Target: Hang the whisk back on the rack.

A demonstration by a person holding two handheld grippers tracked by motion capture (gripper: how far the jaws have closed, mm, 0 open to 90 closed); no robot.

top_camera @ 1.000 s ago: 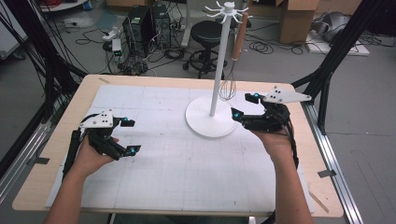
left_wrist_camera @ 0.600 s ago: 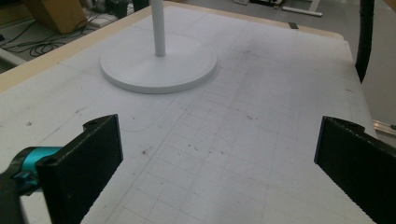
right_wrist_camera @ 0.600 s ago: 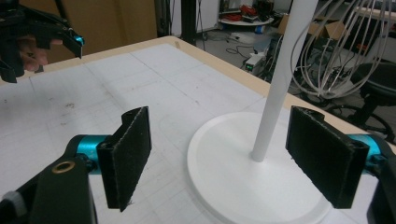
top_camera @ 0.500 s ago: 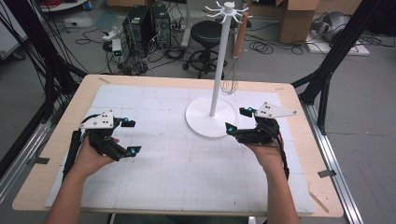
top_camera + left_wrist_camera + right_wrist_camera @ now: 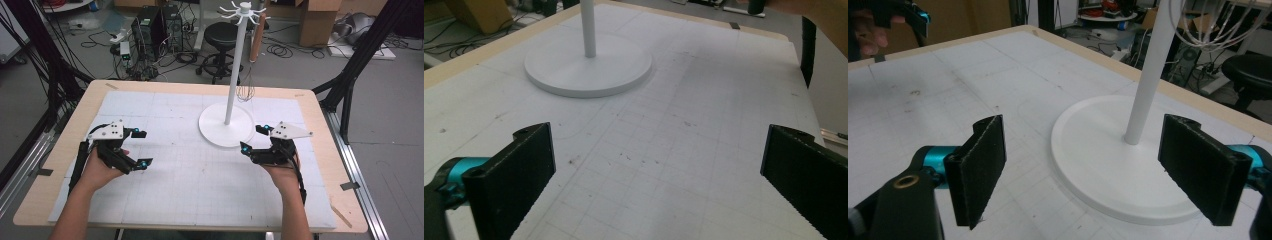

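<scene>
While its jaws have just been opening with nothing between them, the right gripper (image 5: 254, 138) sits low just beside the stand (image 5: 226, 124) base on the surface (image 5: 165, 200). Well apart at the left, the left gripper (image 5: 141, 148) is spread wide and empty.

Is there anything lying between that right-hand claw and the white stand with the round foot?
Nothing visible does. The right gripper sits just beside the white stand, at the rim of its round base, with bare gridded mat between them. Its jaws have just been opening and are empty, and the right gripper view looks straight at the pole.
</scene>
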